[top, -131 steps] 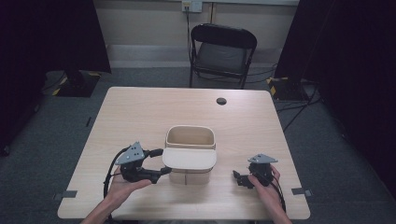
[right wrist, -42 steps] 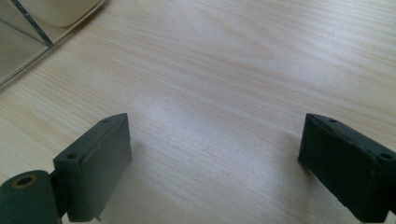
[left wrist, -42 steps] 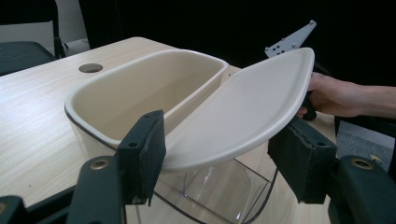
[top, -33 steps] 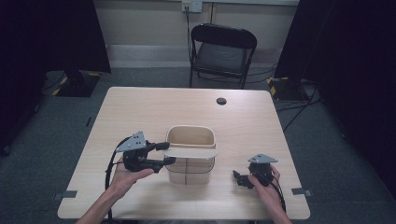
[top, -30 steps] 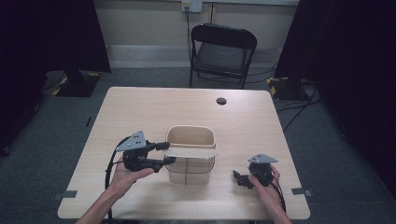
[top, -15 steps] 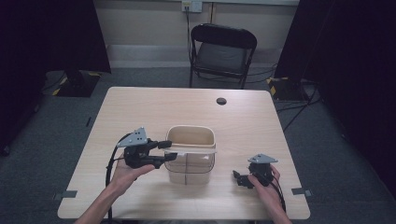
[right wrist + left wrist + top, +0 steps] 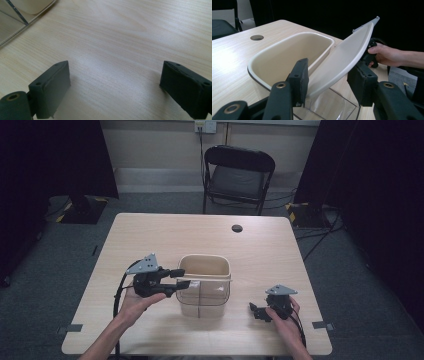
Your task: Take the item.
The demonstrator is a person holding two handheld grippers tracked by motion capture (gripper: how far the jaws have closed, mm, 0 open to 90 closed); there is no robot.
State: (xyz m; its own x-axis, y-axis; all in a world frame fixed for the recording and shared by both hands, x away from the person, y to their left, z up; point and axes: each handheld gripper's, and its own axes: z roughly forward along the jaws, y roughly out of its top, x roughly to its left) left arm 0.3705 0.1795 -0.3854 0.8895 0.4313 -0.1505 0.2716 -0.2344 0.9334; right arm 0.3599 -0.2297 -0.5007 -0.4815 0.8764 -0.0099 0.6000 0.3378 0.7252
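Observation:
A beige bin with a clear lower body stands at the middle of the table's near half. Its cream lid is tilted up from the rim, rising toward the far side in the left gripper view. My left gripper is at the bin's left side. Its jaws touch both sides of the lid's corner, and the left gripper is shut on the lid. My right gripper rests low on the table to the right of the bin. The right gripper is open, with bare wood between its jaws.
The wooden table has a round cable hole at its far side. A black folding chair stands behind the table. In the left gripper view, the person's other hand is beyond the lid.
My left gripper moved right and up to the bin and took the lid, which now stands tilted up. The right gripper has stayed where it was.

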